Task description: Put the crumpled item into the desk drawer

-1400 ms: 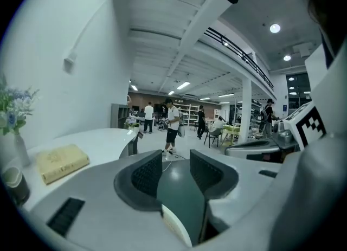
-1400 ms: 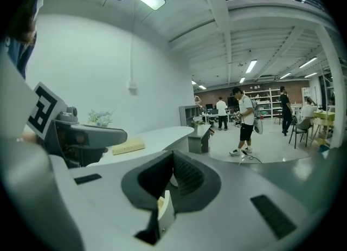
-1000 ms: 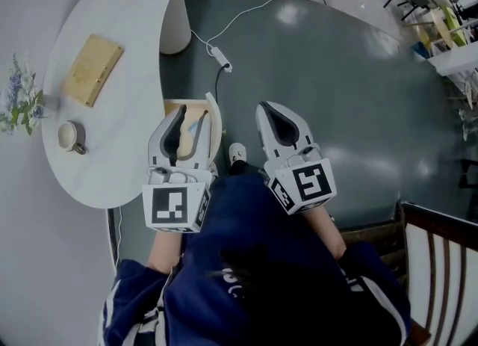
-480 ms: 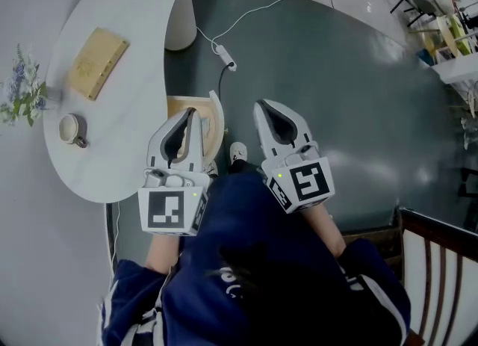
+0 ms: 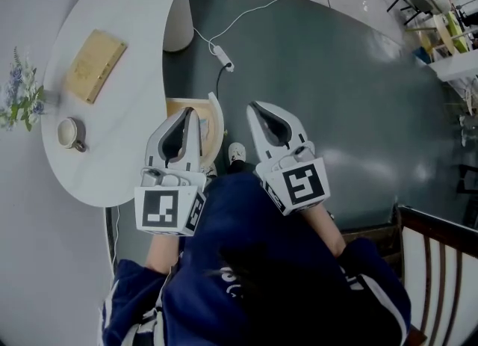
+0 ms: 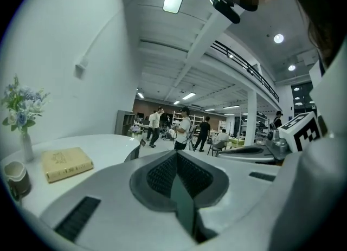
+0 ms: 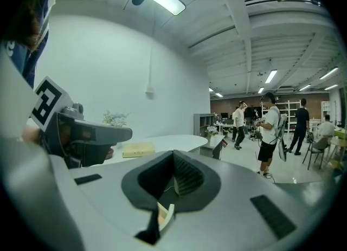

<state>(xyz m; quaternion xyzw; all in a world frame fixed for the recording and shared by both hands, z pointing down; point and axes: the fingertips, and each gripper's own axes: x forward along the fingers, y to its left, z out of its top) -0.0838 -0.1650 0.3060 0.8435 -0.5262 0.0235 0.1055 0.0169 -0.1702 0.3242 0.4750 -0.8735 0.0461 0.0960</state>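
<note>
Near the open drawer (image 5: 174, 106), left tool (image 5: 190, 110) and right tool (image 5: 252, 105) stand pressed together, empty; book (image 5: 93, 66), cup (image 5: 69, 134) on desk (image 5: 127, 23).

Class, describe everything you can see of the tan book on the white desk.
The book is tan and rectangular, closed and lying flat on the curved white desk. Its cover looks faintly patterned, and any print is unreadable. It lies apart from the cup and the flowers. Only the desk touches it.
</note>
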